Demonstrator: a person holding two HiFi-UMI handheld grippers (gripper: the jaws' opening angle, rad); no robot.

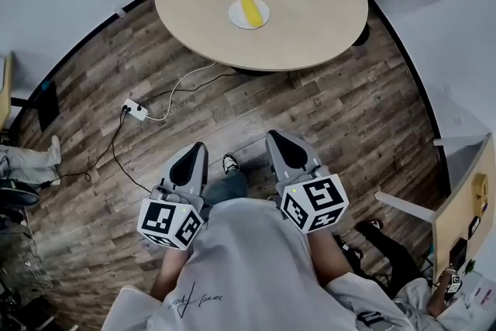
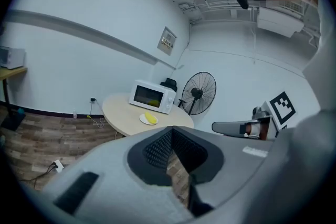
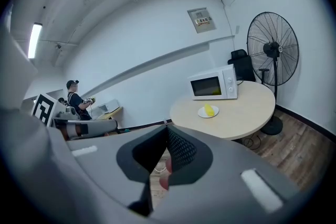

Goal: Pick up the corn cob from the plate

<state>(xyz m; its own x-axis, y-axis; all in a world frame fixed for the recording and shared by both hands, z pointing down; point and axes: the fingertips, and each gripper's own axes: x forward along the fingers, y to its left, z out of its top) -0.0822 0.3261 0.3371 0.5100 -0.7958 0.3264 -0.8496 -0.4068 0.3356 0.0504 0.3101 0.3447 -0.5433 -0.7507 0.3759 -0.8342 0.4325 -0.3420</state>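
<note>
The pick-up has not started: the corn cob [image 1: 251, 10] lies on its plate [image 1: 235, 15] on the tabletop [image 1: 310, 19], at the top centre of the head view. Left gripper [image 1: 199, 146] and right gripper [image 1: 273, 137] sit low in the frame, well apart from it, jaws clenched on nothing. Approach and grasp are both left to do

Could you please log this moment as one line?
corn cob: on plate on table | left gripper: shut, empty | right gripper: shut, empty | both short of table
</note>
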